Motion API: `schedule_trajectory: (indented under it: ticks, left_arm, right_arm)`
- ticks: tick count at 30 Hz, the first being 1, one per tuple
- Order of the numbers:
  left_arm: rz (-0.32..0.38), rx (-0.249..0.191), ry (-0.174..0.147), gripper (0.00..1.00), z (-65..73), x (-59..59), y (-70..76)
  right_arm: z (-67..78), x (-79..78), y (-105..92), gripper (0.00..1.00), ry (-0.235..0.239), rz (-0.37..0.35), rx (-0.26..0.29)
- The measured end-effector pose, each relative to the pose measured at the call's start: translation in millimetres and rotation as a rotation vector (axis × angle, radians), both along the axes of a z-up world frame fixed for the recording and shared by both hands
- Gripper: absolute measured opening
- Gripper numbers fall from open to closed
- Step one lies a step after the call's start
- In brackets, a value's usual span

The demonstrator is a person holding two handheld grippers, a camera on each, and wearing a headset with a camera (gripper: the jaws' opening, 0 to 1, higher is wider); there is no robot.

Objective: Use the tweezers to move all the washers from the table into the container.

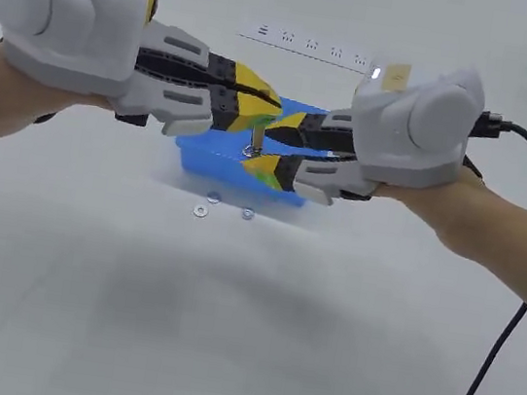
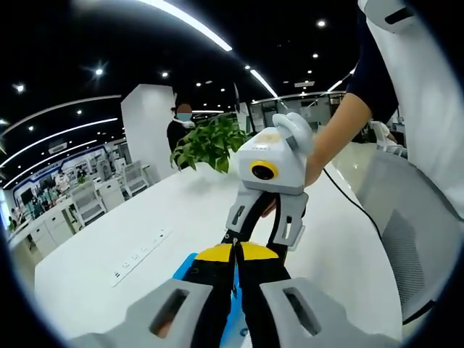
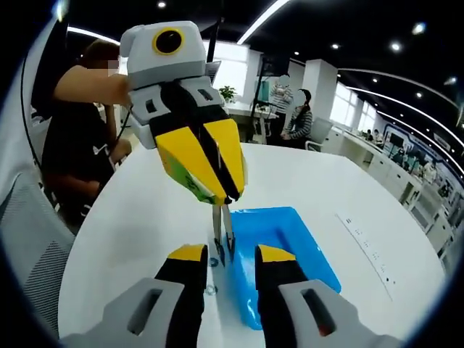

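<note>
1. The table (image 1: 225, 330) is carrying a blue container (image 1: 214, 163).
2. The left gripper (image 1: 265, 105) is clamping the tweezers (image 3: 222, 232) point-down at the container's edge. The right gripper (image 1: 273, 146), jaws apart, is flanking them.
3. The tweezers' tips are standing slightly apart.
4. Three washers (image 1: 201, 211) are lying on the table just beside the container, near the tips.

Metal tweezers (image 3: 220, 230), glossy plastic container (image 3: 290, 243)

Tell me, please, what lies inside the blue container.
The container's visible floor is bare blue, with nothing on it. Its near corner is hidden behind the right gripper, and the tweezers cover part of its rim.
</note>
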State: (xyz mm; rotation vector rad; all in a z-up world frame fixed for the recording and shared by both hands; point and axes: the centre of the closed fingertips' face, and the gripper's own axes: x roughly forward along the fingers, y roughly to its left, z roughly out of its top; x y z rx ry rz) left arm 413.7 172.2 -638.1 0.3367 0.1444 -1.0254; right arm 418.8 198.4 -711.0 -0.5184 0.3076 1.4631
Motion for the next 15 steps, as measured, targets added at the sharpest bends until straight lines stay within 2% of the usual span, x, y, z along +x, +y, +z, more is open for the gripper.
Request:
schedule_trajectory:
  ticks: [2, 5, 11, 15]
  left_arm:
    - [0.003, 0.001, 0.004, 0.05, -0.8, -1.6, 0.8]
    - [0.012, -0.001, 0.014, 0.05, -3.7, -4.4, 2.5]
    - [0.031, -0.002, 0.018, 0.05, -7.0, -11.1, 5.1]
    - [0.027, -0.001, 0.011, 0.05, -5.8, -17.4, 3.9]
  right_arm:
    - [1.8, -2.1, -3.5, 0.29, -0.013, -0.009, 0.008]
    - [-0.6, -2.9, -10.6, 0.34, -0.029, -0.036, -0.011]
    - [-5.0, -9.9, -25.8, 0.36, -0.001, -0.089, -0.015]
    - [-11.5, -17.1, -38.6, 0.4, 0.004, -0.109, -0.045]
